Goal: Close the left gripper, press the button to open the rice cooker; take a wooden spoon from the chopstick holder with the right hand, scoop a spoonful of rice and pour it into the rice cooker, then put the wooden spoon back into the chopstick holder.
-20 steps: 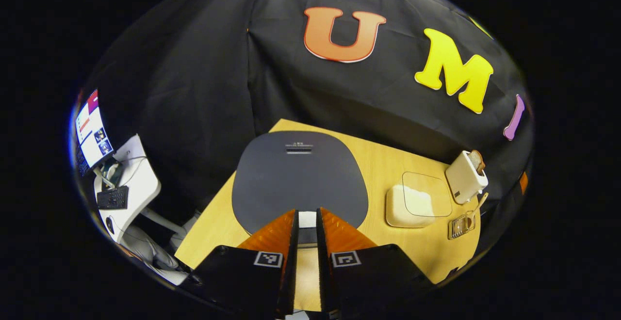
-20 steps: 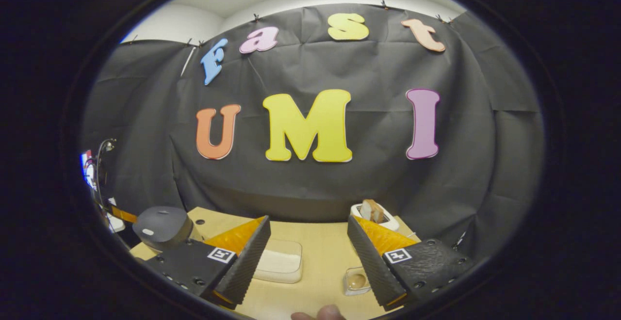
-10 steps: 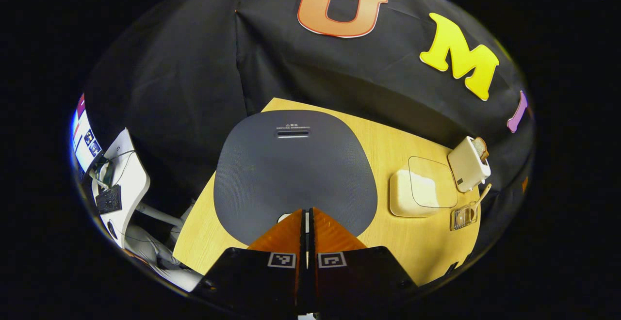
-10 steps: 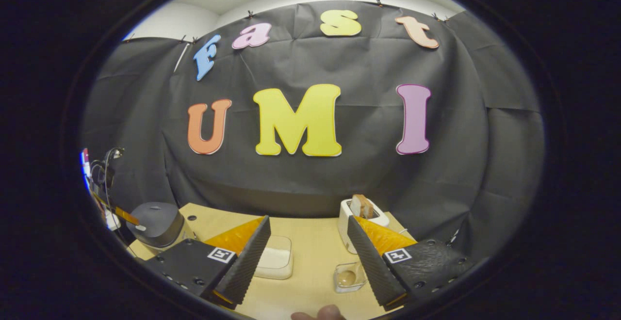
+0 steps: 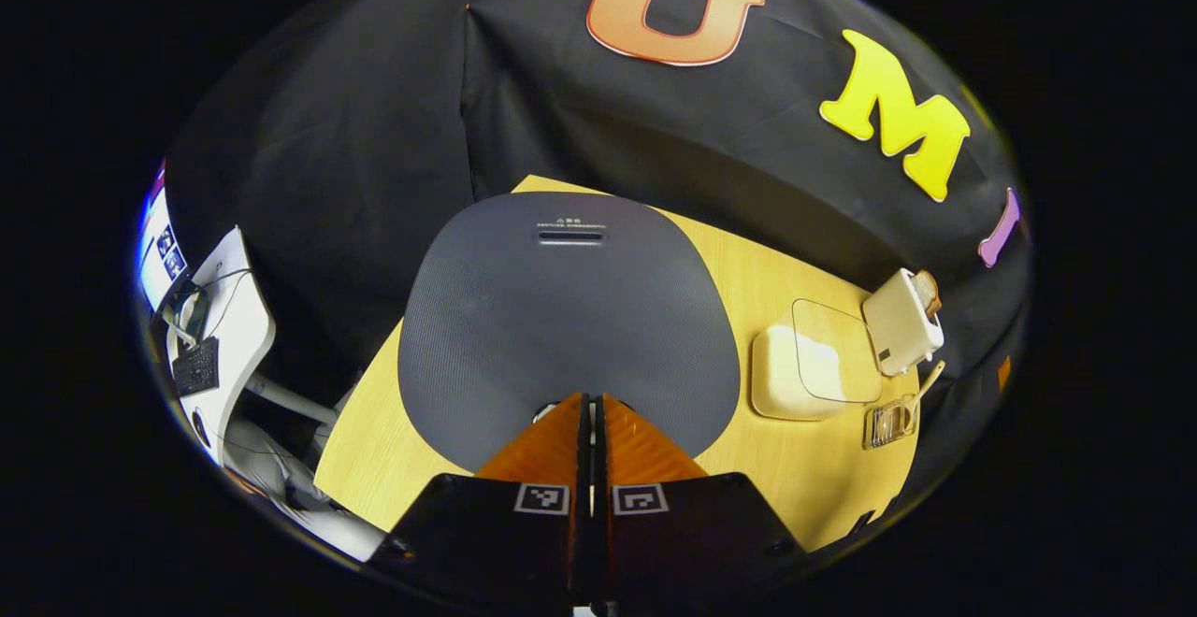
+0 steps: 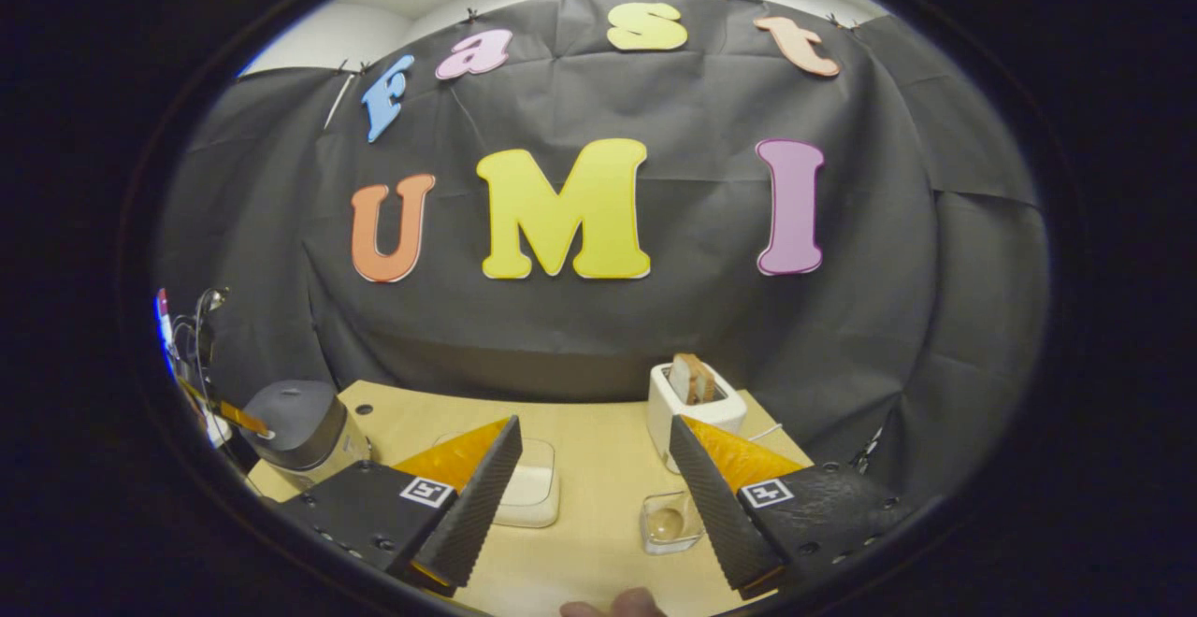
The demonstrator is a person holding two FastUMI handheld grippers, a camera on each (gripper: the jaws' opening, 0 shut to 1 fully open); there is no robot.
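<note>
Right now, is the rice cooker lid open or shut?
Shut. The rice cooker lid lies flat and closed under the left gripper, whose fingers are together at its front edge.

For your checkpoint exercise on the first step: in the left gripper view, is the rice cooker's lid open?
No. The rice cooker lid lies flat and shut, with the closed left gripper at its front edge.

At the bottom centre of the left gripper view, the left tool (image 5: 591, 402) has its fingers pressed together. The right tool (image 6: 591, 467) stands wide apart, a fingertip (image 6: 628, 604) at the lower edge.
</note>
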